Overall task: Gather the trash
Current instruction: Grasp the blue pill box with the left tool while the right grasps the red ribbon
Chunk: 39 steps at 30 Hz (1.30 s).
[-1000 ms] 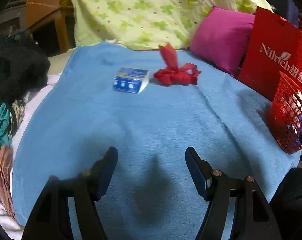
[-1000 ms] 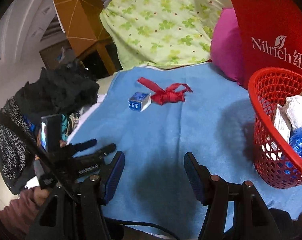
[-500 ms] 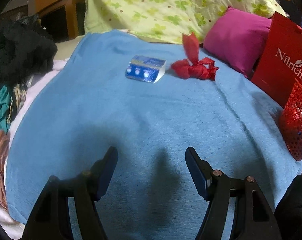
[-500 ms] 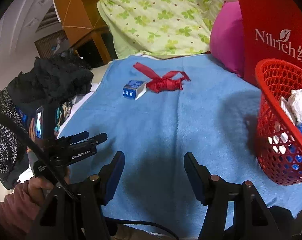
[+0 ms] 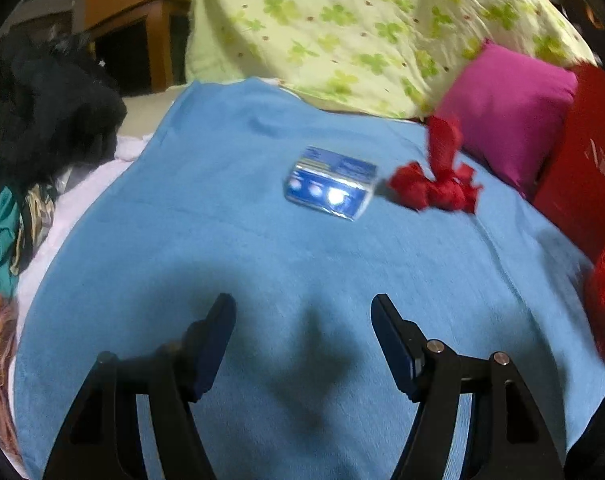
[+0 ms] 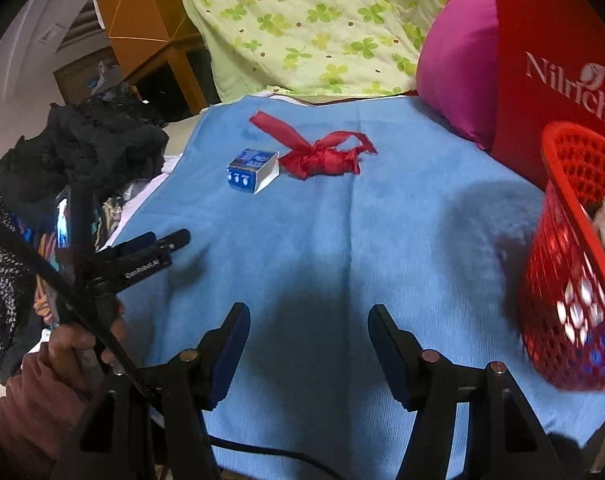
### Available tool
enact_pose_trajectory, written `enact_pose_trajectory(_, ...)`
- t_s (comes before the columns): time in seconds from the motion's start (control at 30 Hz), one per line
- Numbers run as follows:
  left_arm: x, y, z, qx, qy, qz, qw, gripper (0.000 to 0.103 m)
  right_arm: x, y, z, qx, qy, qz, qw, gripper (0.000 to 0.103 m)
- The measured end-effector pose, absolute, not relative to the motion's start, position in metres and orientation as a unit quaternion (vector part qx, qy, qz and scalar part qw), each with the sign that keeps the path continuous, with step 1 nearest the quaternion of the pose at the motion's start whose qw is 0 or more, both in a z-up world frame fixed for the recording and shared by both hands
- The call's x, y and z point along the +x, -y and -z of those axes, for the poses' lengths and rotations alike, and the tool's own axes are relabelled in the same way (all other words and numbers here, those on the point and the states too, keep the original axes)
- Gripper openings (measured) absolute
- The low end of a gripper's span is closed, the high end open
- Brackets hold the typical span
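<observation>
A small blue and white box (image 5: 331,183) lies on the blue blanket (image 5: 222,240), with a crumpled red ribbon (image 5: 436,184) just to its right. Both also show in the right wrist view, the box (image 6: 252,170) and the ribbon (image 6: 322,156). My left gripper (image 5: 303,316) is open and empty, low over the blanket, short of the box. My right gripper (image 6: 308,326) is open and empty. The left gripper (image 6: 162,242) shows at the left in the right wrist view. A red mesh basket (image 6: 574,256) at the right holds several pieces of trash.
A red paper bag (image 6: 550,60) and a magenta pillow (image 5: 506,108) stand behind the basket. A green floral quilt (image 5: 342,28) lies at the back. Black and mixed clothes (image 5: 34,120) pile up at the left edge.
My left gripper has moved forward toward the box and ribbon, which now look larger. My right gripper has shifted left, so the basket sits further right. Both stay open.
</observation>
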<state>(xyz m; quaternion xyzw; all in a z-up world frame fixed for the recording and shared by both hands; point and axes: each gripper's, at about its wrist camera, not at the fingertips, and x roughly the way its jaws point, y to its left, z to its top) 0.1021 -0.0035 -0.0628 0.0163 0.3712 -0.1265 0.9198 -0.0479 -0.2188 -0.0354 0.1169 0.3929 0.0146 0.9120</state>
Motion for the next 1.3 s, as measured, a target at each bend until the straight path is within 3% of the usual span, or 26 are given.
enact_pose_trajectory(0.17,0.125,0.0,0.06,0.004,-0.371,0.129,0.92,0.071,0.005,0.228,0.027,0.13,-0.388,-0.003,0.912,0.066)
enact_pose_trajectory(0.33,0.144,-0.002,0.054,0.006,-0.357,0.126,0.925,0.071,0.07,0.258,0.028,0.245,-0.381,0.01,0.891,0.066)
enact_pose_trajectory(0.83,0.201,-0.047,0.072,-0.106,-0.412,0.084,0.901,0.071,0.216,0.289,0.11,0.448,-0.429,0.068,0.781,0.066)
enact_pose_trajectory(0.97,0.203,-0.049,0.075,-0.111,-0.418,0.084,0.898,0.071,0.225,0.279,0.115,0.43,-0.437,0.09,0.785,0.065)
enact_pose_trajectory(1.03,0.204,-0.049,0.075,-0.11,-0.418,0.088,0.898,0.071,0.227,0.27,0.111,0.389,-0.441,0.09,0.804,0.048)
enact_pose_trajectory(1.1,0.203,-0.047,0.075,-0.105,-0.417,0.089,0.898,0.071,0.222,0.268,0.111,0.363,-0.44,0.085,0.817,0.042)
enact_pose_trajectory(1.3,0.203,-0.04,0.075,-0.094,-0.417,0.1,0.898,0.071,0.177,0.271,0.092,0.3,-0.416,0.066,0.856,0.041)
